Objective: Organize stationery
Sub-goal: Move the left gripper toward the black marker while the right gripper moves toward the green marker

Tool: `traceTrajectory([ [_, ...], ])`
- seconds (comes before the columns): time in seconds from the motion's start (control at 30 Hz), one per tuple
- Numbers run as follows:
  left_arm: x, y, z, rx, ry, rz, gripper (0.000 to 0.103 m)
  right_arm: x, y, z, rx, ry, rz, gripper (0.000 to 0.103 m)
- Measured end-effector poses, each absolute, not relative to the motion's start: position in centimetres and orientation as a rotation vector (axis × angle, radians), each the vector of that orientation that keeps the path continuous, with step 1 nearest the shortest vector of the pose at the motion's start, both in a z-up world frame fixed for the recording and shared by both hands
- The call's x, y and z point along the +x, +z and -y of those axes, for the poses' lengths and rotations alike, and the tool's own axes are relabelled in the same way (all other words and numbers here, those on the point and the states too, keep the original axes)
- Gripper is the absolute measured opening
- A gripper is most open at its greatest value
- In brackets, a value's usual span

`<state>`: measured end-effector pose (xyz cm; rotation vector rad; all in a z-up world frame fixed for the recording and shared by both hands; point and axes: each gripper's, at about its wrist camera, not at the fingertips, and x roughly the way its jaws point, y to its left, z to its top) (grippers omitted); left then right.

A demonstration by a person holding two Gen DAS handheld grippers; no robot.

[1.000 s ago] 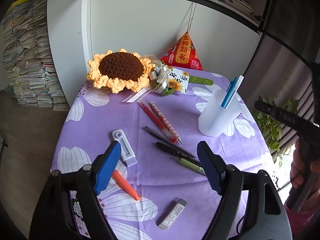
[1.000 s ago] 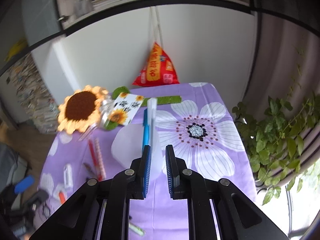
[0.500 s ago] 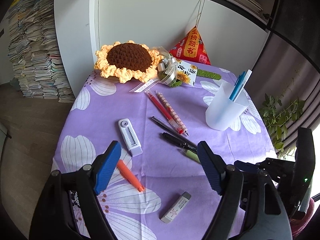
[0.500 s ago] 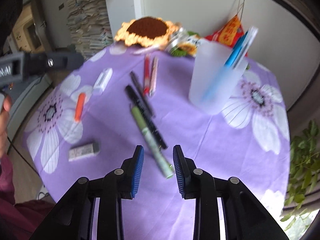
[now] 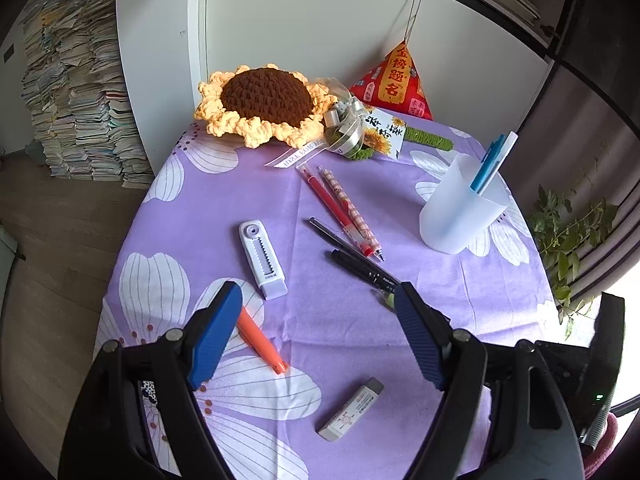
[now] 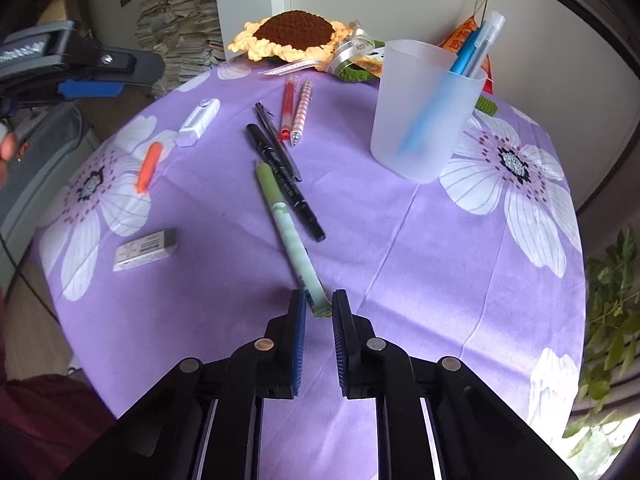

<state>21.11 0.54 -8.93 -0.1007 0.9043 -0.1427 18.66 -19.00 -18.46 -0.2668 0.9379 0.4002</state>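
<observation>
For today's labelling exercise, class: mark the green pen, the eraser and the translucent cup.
green pen (image 6: 286, 216), right wrist view, middle of its barrel.
eraser (image 6: 145, 249), right wrist view, centre of its paper sleeve.
translucent cup (image 6: 420, 120), right wrist view, front wall.

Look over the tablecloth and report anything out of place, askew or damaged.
Nothing is damaged or spilled. Loose stationery lies scattered outside the cup: green pen, black marker, eraser, orange highlighter. The right claw brackets the green pen's near end.
</observation>
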Motion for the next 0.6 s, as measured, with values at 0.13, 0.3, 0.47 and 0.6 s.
traceTrajectory([
  [0.13,21.4,-9.5,0.0,-0.085,-0.139,-0.928,0.078,17.8,-17.1,21.0,-0.176,0.403,-0.899,0.014],
  [0.3,21.5,-10.2,1.0,-0.062,-0.144,-0.958,0.078,16.2,-13.2,24.0,-0.036,0.411,-0.796,0.013],
  [0.47,22.1,-11.1,2.3,-0.052,-0.136,-1.000,0.078,14.6,-9.6,25.3,0.007,0.399,-0.674,0.012],
  [0.6,23.1,-12.1,3.1,-0.039,-0.102,-1.039,0.078,13.9,-8.8,25.5,0.006,0.402,-0.641,0.011],
])
